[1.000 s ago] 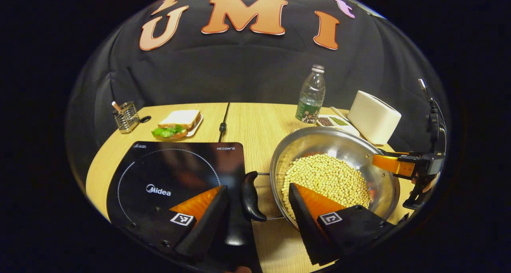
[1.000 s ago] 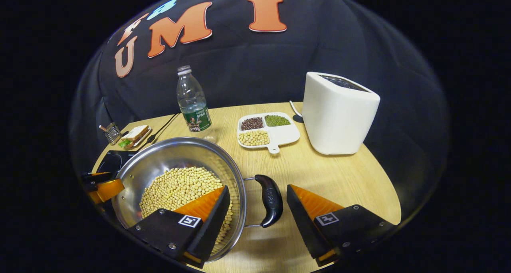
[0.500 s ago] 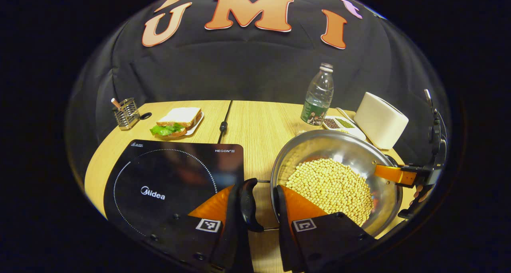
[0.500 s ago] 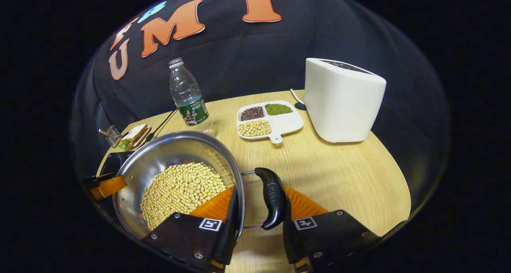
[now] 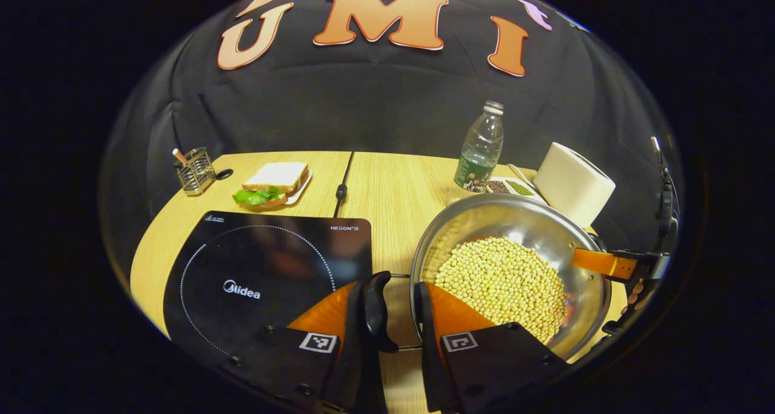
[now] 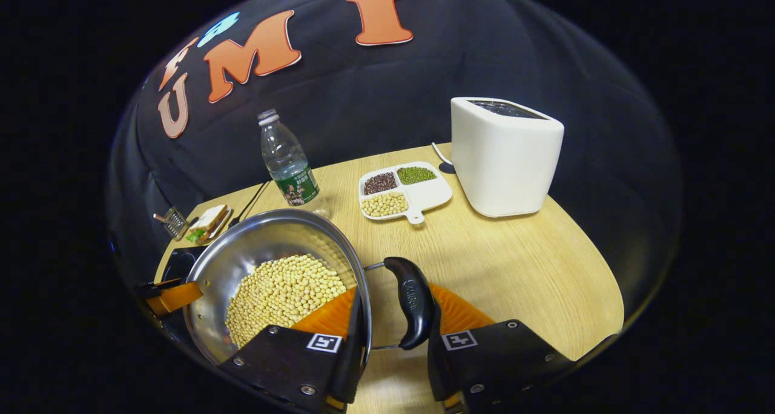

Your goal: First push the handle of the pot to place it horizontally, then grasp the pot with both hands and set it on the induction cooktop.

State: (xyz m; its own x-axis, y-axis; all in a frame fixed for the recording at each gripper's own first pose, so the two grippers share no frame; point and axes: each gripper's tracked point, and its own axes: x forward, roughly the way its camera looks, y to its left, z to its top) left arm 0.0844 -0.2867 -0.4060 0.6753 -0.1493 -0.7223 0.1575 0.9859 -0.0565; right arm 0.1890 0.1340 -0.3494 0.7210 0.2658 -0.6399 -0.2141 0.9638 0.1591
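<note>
Cooktop (image 5: 266,269) reads "Midea"; each gripper, left (image 5: 390,317) and right (image 6: 393,317), clenches a pot (image 5: 514,232) handle beside it.

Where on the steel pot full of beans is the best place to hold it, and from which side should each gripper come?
Take the pot by its two black side handles, one gripper from each end. Both handles lie level and stand off the wall on wire loops, leaving room for a finger on each side. The smooth, sloped wall gives nothing to pinch.
</note>
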